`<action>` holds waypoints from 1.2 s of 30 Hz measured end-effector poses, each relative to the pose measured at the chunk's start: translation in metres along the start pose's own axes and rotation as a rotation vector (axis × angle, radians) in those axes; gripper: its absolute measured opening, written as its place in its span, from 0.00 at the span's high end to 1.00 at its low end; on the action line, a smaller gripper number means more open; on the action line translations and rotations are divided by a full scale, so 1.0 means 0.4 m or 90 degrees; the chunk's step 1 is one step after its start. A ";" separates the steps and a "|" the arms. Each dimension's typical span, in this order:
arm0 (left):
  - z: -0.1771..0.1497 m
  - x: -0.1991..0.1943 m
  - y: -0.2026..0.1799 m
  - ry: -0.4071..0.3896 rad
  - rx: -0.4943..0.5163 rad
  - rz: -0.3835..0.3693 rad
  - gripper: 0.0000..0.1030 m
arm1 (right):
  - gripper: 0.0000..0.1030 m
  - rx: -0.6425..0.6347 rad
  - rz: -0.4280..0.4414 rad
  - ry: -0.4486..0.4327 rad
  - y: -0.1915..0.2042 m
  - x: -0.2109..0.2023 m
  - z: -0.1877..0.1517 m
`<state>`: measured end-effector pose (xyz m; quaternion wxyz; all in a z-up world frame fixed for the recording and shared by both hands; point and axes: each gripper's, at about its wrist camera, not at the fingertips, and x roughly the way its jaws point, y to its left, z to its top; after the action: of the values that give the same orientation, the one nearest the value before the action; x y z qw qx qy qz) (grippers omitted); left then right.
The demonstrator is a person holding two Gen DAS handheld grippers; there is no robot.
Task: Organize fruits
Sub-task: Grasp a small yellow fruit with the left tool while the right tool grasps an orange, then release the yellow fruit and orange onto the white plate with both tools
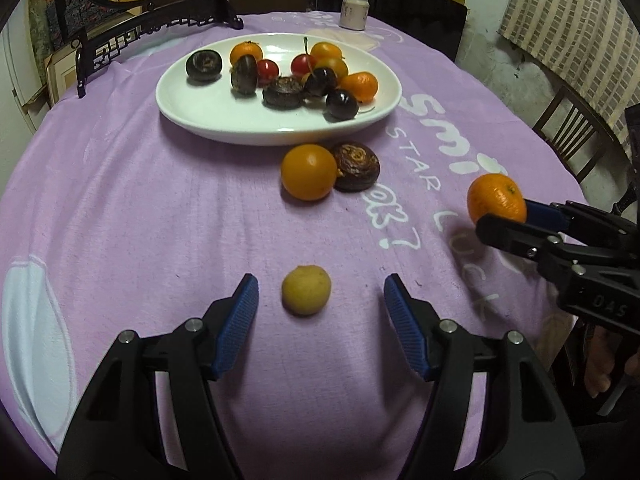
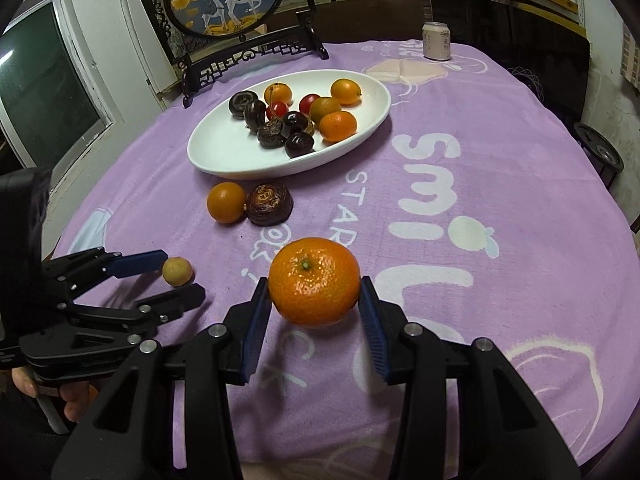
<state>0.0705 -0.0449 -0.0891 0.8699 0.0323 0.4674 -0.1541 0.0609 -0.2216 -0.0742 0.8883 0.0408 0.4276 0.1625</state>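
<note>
A white oval plate (image 1: 224, 120) (image 2: 224, 160) at the back holds several oranges, red cherries and dark water chestnuts. An orange (image 1: 308, 171) (image 2: 226, 202) and a water chestnut (image 1: 356, 167) (image 2: 269, 204) lie on the cloth in front of it. My left gripper (image 1: 318, 290) (image 2: 180, 276) is open around a small yellow fruit (image 1: 306, 290) (image 2: 177, 271) on the cloth, not touching it. My right gripper (image 2: 314, 292) (image 1: 504, 216) is shut on a mandarin (image 2: 314, 282) (image 1: 496, 198), held just above the cloth.
A purple printed cloth (image 1: 140, 220) covers the round table. A drink can (image 1: 354, 12) (image 2: 436, 41) stands at the far edge. A dark framed deer ornament (image 2: 224, 4) stands behind the plate. A wooden chair (image 1: 572, 132) stands at the right.
</note>
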 end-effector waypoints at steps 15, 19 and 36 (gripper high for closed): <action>-0.019 -0.022 -0.007 -0.027 0.004 0.006 0.76 | 0.57 -0.007 0.008 0.005 0.015 0.004 -0.002; -0.018 -0.051 -0.003 -0.042 0.002 -0.007 0.76 | 0.57 -0.009 0.005 0.010 0.018 0.013 0.001; 0.367 -0.074 0.196 -0.133 -0.100 0.103 0.76 | 0.57 -0.077 0.009 -0.025 0.100 0.080 0.301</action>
<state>0.1964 0.0072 0.0108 0.9232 -0.0148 0.3809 -0.0487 0.1624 -0.1655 -0.0136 0.8961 -0.0067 0.3995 0.1934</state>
